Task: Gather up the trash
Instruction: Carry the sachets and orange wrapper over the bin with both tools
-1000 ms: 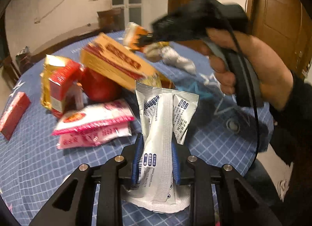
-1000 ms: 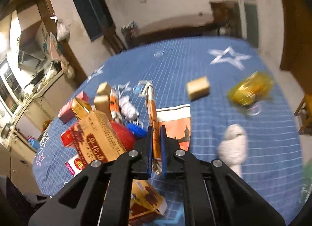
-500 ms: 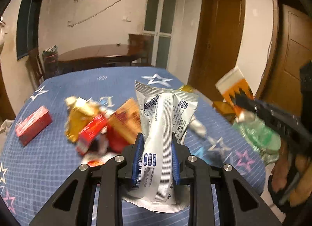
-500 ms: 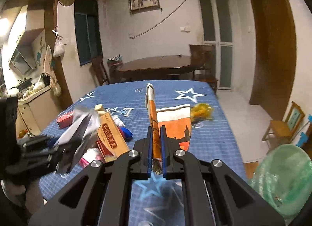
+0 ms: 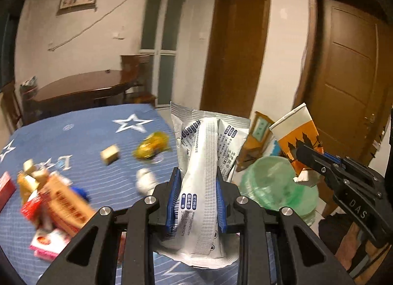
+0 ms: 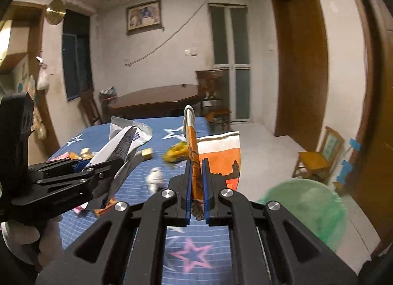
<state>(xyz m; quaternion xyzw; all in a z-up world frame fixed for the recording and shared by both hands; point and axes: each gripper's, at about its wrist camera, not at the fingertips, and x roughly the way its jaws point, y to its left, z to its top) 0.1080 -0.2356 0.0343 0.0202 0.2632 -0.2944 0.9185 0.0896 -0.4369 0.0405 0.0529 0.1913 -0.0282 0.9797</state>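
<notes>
My left gripper (image 5: 195, 199) is shut on a silver-white foil packet (image 5: 203, 162) and holds it above the table's right edge. It also shows in the right wrist view (image 6: 118, 162). My right gripper (image 6: 197, 186) is shut on an orange-and-white wrapper (image 6: 221, 159). In the left wrist view the right gripper (image 5: 307, 159) holds that wrapper (image 5: 294, 140) over a bin lined with a green bag (image 5: 272, 186), which also shows at the lower right of the right wrist view (image 6: 307, 203).
The blue star-patterned tablecloth (image 5: 73, 142) carries more trash: a yellow wrapper (image 5: 152, 147), a tan block (image 5: 110, 157), a crumpled white tissue (image 5: 146, 181), and red and orange boxes (image 5: 56, 201) at left. A small wooden chair (image 6: 319, 157) and brown doors stand at right.
Both grippers have swung right with their packets, from over the trash pile toward the table's right edge. The green-lined bin has come into view under the right gripper.
</notes>
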